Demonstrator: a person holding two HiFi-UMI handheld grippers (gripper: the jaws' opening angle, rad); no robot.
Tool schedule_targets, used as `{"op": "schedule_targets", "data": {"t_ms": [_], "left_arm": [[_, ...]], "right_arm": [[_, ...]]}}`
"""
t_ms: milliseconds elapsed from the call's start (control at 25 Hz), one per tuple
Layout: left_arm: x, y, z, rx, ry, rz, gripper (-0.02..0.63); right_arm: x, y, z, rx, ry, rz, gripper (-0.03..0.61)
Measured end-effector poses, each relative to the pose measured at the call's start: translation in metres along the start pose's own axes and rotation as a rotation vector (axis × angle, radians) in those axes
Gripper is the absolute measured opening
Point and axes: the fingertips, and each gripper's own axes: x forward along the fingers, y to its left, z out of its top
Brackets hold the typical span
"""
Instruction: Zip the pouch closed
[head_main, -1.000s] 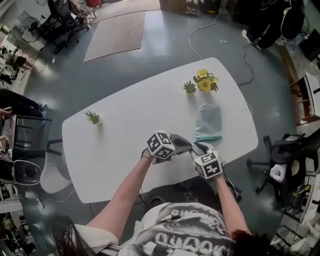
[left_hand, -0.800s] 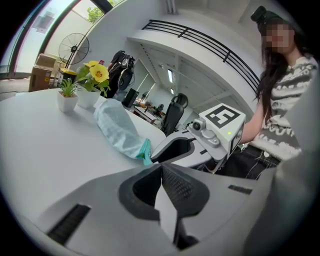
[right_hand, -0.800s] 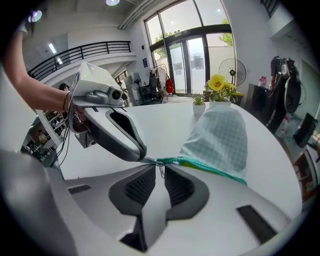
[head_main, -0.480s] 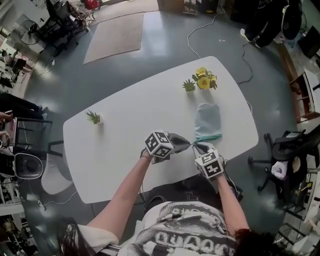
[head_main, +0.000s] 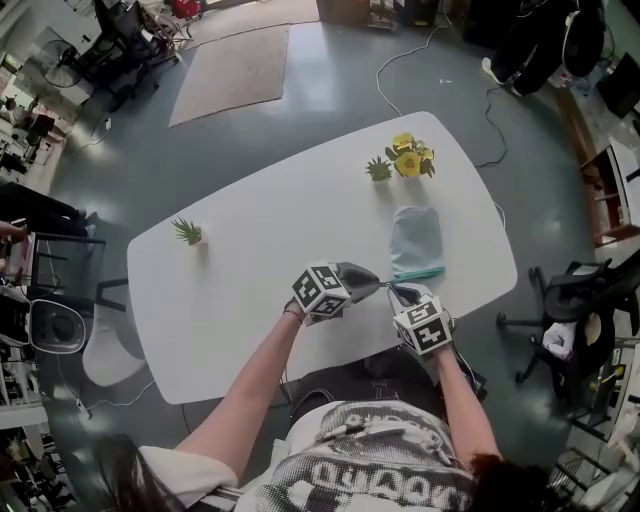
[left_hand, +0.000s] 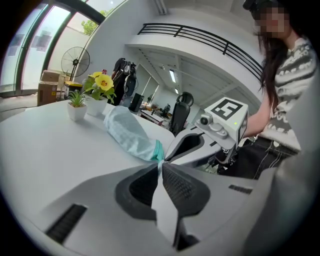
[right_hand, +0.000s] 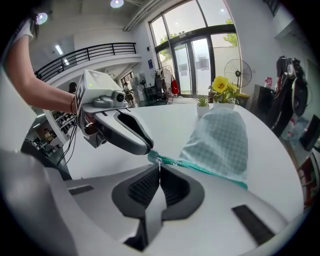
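A pale blue checked pouch (head_main: 416, 240) with a teal zipper edge (head_main: 418, 273) lies on the white table (head_main: 250, 240), zipper side toward me. My left gripper (head_main: 381, 284) is shut on the teal tab at the zipper's left end (left_hand: 159, 150). My right gripper (head_main: 392, 289) meets it there from the near side. Its jaws are closing, and the small zipper pull (right_hand: 159, 161) is pinched between its pads. In the right gripper view the pouch (right_hand: 220, 142) stretches away to the right, and the left gripper (right_hand: 148, 150) comes in from the left.
A pot of yellow flowers (head_main: 408, 160) and a small green plant (head_main: 379, 172) stand just beyond the pouch. Another small plant (head_main: 186, 234) sits at the table's far left. The table's near edge is right under both hands. An office chair (head_main: 575, 300) stands to the right.
The right gripper's jaws have closed from wide open onto the zipper's left end. Both hands stayed where they were, and the pouch has not shifted.
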Motion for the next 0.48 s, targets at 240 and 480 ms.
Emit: {"op": "schedule_targets", "data": {"t_ms": [240, 480], "left_arm": [[0.013, -0.003, -0.006, 0.003, 0.049, -0.021, 0.178], [0.018, 0.001, -0.005, 0.013, 0.062, 0.000, 0.025]], "right_arm": [[0.001, 0.000, 0.001, -0.014, 0.002, 0.007, 0.005], [-0.002, -0.006, -0.003, -0.012, 0.007, 0.005, 0.005]]}}
